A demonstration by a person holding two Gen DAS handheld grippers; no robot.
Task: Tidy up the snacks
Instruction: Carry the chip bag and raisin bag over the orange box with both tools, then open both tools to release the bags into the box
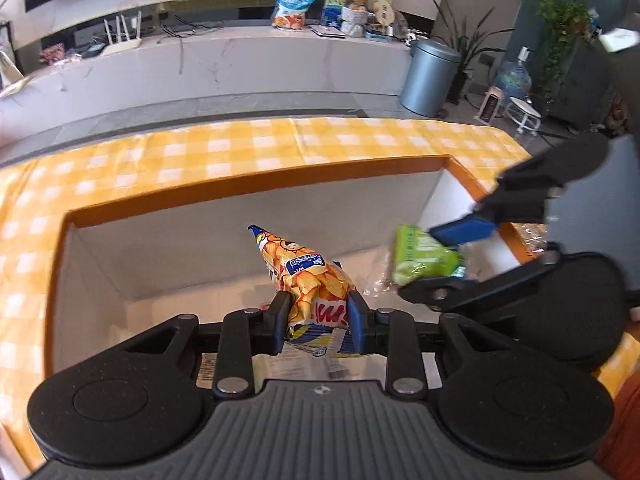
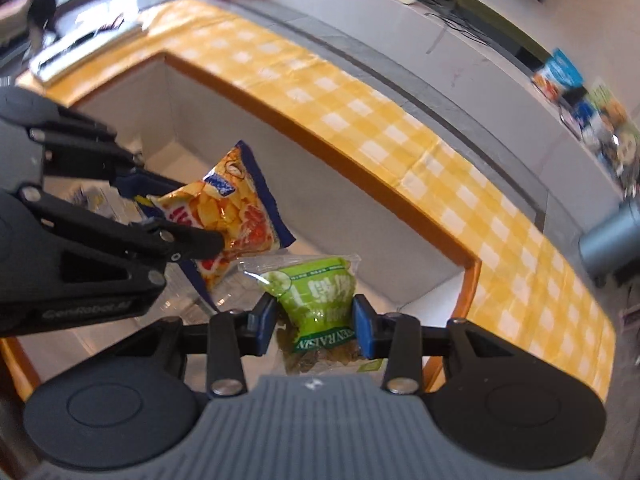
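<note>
While our left gripper pinches the chip bag and our right gripper the raisin packet, we should lower both deep into the box before letting go.

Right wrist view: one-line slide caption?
Right gripper holds green raisin packet over orange-rimmed box; left gripper holds chip bag.

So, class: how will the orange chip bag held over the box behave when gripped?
The chip bag probably crumples: it pinches in between the left tool pads. Likely light, since it juts out unsupported. Its glossy film may be slippery.
</note>
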